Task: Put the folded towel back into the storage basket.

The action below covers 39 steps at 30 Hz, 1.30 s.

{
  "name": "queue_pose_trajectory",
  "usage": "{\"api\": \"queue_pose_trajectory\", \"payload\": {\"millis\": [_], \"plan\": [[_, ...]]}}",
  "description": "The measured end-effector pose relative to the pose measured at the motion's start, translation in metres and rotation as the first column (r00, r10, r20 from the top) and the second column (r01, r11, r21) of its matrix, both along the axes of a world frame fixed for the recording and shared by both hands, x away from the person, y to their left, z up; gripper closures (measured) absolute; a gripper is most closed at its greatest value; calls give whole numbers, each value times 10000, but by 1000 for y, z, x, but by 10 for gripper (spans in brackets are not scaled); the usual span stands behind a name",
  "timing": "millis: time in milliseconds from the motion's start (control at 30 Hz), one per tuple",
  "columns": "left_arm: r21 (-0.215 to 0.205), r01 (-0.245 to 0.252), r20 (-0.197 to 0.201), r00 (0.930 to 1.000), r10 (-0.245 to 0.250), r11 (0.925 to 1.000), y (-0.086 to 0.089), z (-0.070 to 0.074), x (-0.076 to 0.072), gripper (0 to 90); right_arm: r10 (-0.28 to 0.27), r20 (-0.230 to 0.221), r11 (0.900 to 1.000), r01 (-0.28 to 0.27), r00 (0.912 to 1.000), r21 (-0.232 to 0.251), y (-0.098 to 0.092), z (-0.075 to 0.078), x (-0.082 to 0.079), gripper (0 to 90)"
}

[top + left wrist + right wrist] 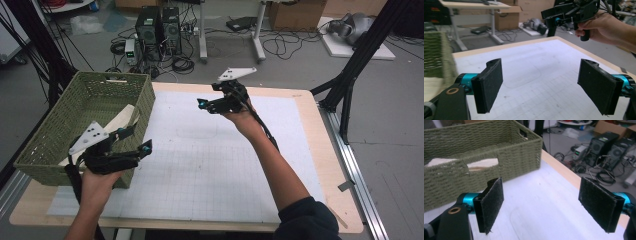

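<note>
A green woven basket stands on the table's left side, with a cream cloth lying inside it. My left gripper hovers at the basket's near right corner, open and holding nothing; in its own view the left gripper has its jaws spread wide over the white mat. My right gripper is raised above the far middle of the table, open and empty. From the right gripper view, the right gripper faces the basket, and the cloth shows through a handle slot.
A white gridded mat covers most of the wooden table. Behind the table, computer towers and cables lie on the floor. A black frame post stands at the right. The other hand and its gripper show in the left gripper view.
</note>
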State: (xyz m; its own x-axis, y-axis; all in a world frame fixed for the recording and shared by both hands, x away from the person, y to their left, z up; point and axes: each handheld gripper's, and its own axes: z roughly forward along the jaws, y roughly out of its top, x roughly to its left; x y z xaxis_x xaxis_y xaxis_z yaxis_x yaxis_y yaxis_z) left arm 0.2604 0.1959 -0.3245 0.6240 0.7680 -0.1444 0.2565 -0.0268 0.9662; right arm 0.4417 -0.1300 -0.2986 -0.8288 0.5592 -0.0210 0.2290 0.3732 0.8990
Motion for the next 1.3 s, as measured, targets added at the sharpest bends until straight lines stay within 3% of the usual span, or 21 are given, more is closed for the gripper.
{"api": "queue_pose_trajectory", "payload": {"millis": [233,433,467,567,700,800,900,1033,1167,1233,1300], "plan": [[-226,836,-168,9963,-840,9962,-30,-9,12,201,-684,-279,9977,683,9973,-33,-51,-15,-19,188],[-283,1614,-255,9864,-1621,9865,-56,-20,21,200,-1042,-248,9945,1045,9942,78,-81,-23,-37,187],[-278,1667,-213,9857,-1674,9856,-60,-22,23,200,-1212,-125,9926,1213,9925,82,-93,-27,-45,187],[-427,1877,-173,9819,-1885,9813,-71,-30,28,200,-1394,-155,9902,1395,9901,31,-104,-31,-52,187],[-64,1991,-149,9798,-1992,9800,-83,-38,33,200,-1751,-118,9846,1750,9845,-40,-125,-39,-63,186],[158,2077,-196,9781,-2074,9781,-91,-45,36,201,-2158,-169,9764,2157,9763,-46,-146,-47,-75,186],[270,2054,-257,9785,-2047,9783,-96,-53,38,201,-2308,-191,9730,2308,9728,-40,-155,-51,-82,186],[402,2284,-253,9734,-2275,9727,-100,-62,39,203,-2777,-154,9606,2775,9605,-139,-175,-65,-102,186],[309,2522,-252,9675,-2515,9672,-101,-70,38,203,-2991,-265,9542,2990,9539,-76,-185,-73,-113,186],[327,2633,-215,9646,-2627,9642,-101,-74,37,204,-3080,-230,9513,3082,9511,70,-193,-78,-121,186],[383,2623,-186,9649,-2618,9642,-100,-77,36,204,-3395,-278,9397,3403,9402,336,-203,-83,-133,186]]}}
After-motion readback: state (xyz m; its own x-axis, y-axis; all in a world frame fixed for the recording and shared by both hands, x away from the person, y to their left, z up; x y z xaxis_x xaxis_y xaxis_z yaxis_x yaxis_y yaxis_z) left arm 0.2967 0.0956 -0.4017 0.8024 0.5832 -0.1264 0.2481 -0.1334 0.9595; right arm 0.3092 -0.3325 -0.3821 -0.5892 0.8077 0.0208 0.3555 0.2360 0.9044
